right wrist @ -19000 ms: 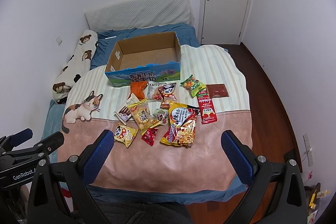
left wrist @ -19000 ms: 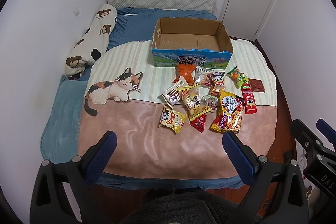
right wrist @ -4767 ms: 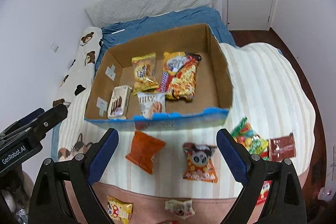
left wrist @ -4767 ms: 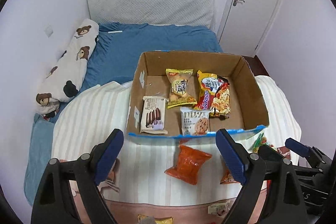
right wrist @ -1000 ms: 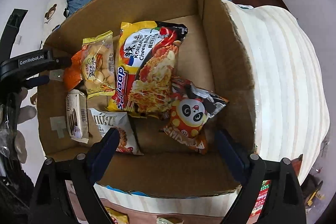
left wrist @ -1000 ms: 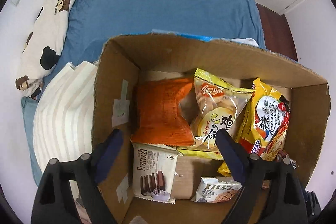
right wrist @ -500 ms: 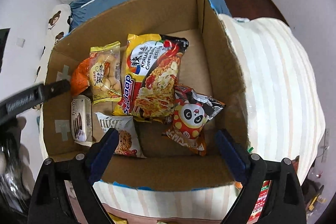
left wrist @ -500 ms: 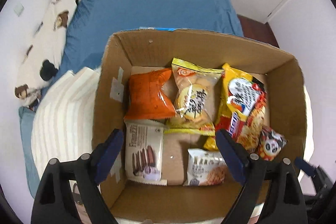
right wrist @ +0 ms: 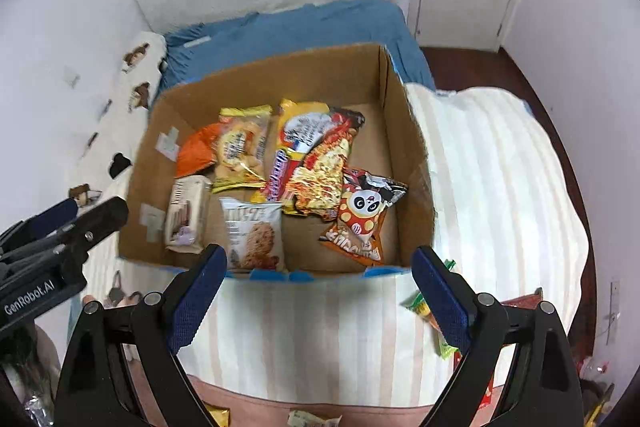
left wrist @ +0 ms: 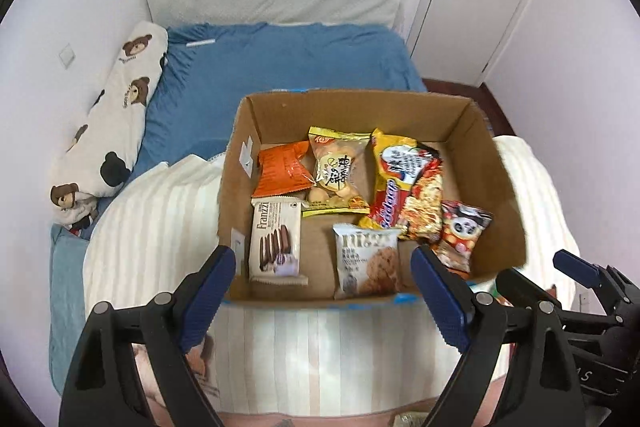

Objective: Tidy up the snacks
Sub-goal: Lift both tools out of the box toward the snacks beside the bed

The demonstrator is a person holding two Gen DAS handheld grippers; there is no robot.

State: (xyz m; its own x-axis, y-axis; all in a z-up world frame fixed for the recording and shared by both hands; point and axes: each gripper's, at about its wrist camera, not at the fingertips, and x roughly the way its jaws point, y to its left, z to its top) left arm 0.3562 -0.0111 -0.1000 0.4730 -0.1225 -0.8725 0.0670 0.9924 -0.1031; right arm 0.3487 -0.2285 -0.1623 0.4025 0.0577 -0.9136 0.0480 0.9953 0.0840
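Blue-padded left claw [left wrist: 322,281] and right claw [right wrist: 319,281] gape wide, empty.

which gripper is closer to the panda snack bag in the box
Right. The right gripper hangs open just outside the box's near wall, close to the panda bag. The left gripper sits toward the box's other side, by the Franzzi pack.

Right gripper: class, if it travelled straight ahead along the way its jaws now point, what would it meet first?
Probably the cardboard box: its near wall stands between the open jaws of the right gripper. A higher line would clear the wall and reach the cookie packet inside. Depth is hard to judge.
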